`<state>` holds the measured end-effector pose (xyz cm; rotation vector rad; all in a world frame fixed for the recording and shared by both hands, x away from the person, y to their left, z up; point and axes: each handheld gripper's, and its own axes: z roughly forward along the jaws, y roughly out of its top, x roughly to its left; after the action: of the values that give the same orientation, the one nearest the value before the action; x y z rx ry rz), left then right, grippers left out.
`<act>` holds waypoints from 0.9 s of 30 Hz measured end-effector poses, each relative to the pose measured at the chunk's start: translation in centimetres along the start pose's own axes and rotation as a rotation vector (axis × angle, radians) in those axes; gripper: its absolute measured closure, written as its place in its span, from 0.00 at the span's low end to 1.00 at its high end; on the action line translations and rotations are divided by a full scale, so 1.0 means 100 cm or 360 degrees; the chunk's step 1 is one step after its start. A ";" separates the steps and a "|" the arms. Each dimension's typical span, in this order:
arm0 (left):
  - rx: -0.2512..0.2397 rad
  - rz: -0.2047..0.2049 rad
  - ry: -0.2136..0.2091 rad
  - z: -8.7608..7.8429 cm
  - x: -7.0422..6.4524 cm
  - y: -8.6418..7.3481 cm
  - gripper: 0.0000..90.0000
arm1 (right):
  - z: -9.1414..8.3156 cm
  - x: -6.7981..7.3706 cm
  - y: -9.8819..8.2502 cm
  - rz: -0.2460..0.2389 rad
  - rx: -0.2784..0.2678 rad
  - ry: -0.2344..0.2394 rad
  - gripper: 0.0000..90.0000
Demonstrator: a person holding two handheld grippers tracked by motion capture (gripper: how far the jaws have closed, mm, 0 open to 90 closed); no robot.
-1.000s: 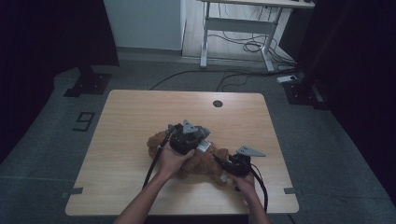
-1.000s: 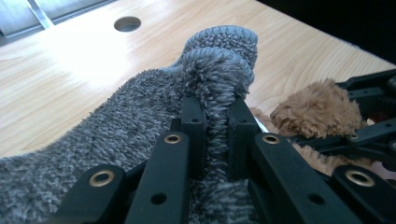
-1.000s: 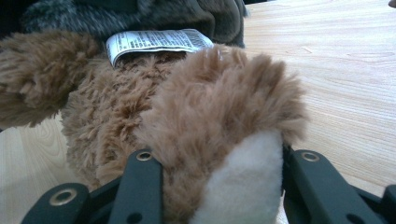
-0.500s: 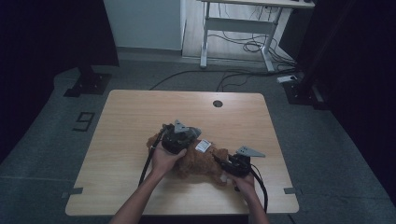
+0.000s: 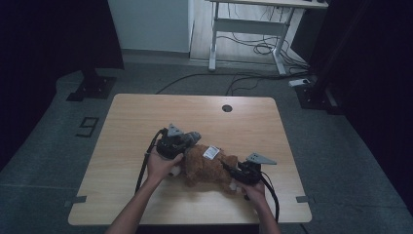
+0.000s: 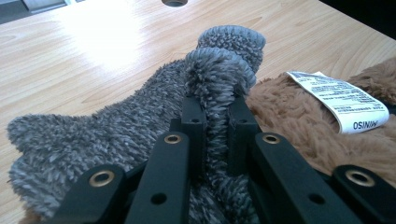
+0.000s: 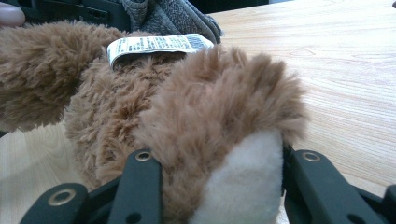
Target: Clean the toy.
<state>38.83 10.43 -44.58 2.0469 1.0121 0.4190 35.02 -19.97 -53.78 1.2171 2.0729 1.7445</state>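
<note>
Plush toy: brown and furry, lying on the wooden table toward its near edge, between my two grippers.
Grey garment: a fuzzy grey knit piece at the toy's left end; I see a fold of it standing up between the jaws in the left gripper view.
Left gripper: clenched on that grey fold (the pads press it from both sides), just beside the toy's brown fur.
Right gripper: grasping the toy's right end; in the right gripper view brown fur and a cream patch bulge between the jaws.
White label: lies on top of the toy near the grey piece; in the right gripper view it sits at the far side of the body.
Left hand: wrapped round the left gripper, touching the toy's near left side.
Right hand: behind the right gripper, near the table's front edge.
Hard to make out: from the high view I cannot tell which part of the toy is head or limb, and the grey piece is mostly covered by the left gripper there.
Cut off: both forearms leave the bottom of the high view.
Hidden: the right gripper's pads are buried in fur.
</note>
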 end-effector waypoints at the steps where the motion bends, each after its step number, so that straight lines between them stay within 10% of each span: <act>1: -0.0004 0.0004 0.0007 -0.001 0.000 0.000 0.90 | 0.000 0.000 0.000 -0.0001 0.0000 0.0001 0.68; 27: -0.0081 -0.0076 0.0029 -0.022 0.023 -0.008 0.89 | 0.000 0.000 0.000 0.0008 -0.0005 0.0014 0.68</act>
<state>38.58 13.62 -43.95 1.9730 1.0488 0.4348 35.02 -19.99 -53.81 1.2171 2.0729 1.7581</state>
